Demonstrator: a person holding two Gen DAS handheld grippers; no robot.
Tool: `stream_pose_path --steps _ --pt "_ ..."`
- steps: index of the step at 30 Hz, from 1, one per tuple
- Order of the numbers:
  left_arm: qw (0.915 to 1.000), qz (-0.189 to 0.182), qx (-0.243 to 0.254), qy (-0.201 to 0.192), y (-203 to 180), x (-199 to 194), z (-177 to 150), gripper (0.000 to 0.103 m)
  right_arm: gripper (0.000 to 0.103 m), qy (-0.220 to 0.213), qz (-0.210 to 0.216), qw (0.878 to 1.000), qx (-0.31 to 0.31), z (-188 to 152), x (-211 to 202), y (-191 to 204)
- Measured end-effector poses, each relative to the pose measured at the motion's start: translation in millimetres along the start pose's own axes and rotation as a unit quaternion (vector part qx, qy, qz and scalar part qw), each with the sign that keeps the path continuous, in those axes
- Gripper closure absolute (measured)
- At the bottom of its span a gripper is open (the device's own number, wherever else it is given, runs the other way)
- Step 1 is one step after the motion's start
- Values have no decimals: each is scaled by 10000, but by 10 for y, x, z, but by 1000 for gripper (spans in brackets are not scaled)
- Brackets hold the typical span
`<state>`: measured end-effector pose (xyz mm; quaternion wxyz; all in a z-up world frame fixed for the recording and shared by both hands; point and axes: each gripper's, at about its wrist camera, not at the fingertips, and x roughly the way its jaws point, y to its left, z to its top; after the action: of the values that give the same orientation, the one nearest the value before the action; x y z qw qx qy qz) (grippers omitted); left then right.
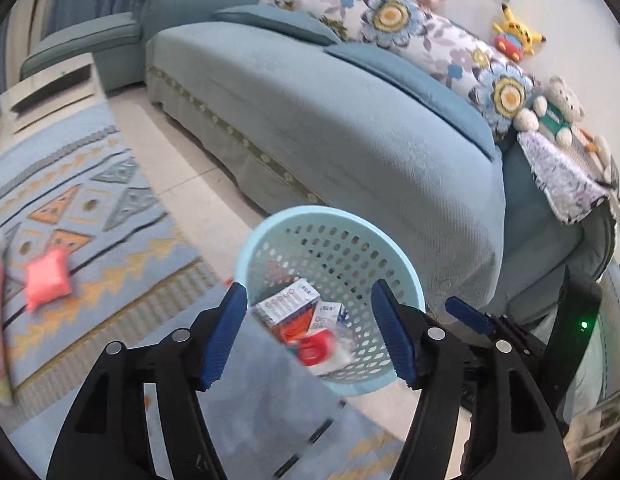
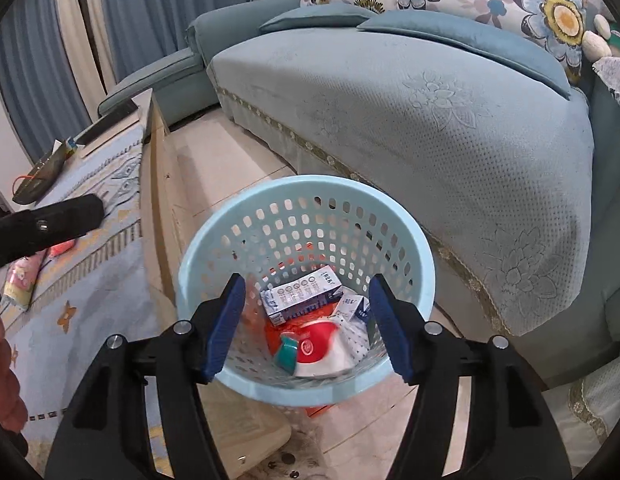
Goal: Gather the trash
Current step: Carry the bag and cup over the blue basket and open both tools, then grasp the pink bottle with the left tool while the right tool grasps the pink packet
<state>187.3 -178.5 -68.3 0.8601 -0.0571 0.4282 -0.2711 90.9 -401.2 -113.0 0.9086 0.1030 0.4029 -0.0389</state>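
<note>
Floor by sofa (image 2: 430, 128) | basket (image 2: 206, 248) holds trash (image 2: 302, 292) below both jaws, apart, empty

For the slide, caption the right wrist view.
Open right claw above a blue basket holding cartons and wrappers beside the sofa.

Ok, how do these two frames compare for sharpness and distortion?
Left wrist view: motion-blurred, worst on the rug and the trash in the basket; fisheye bends the sofa. Right wrist view: sharper, the carton print nearly legible, same fisheye curve and dark corners.
</note>
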Motion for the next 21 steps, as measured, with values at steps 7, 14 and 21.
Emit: stream_pose_path --steps 7,14,21 --pt "9974 244 -403 -539 461 -775 -65 40 43 -323 339 9986 -248 99 -360 447" --pt "9895 734 -741 -1006 1062 -1499 -75 40 43 -602 913 9909 -788 251 -617 1218" --pt "9756 1300 -1474 -982 1924 -1606 -142 40 43 -535 1445 9791 -1325 328 -414 2032"
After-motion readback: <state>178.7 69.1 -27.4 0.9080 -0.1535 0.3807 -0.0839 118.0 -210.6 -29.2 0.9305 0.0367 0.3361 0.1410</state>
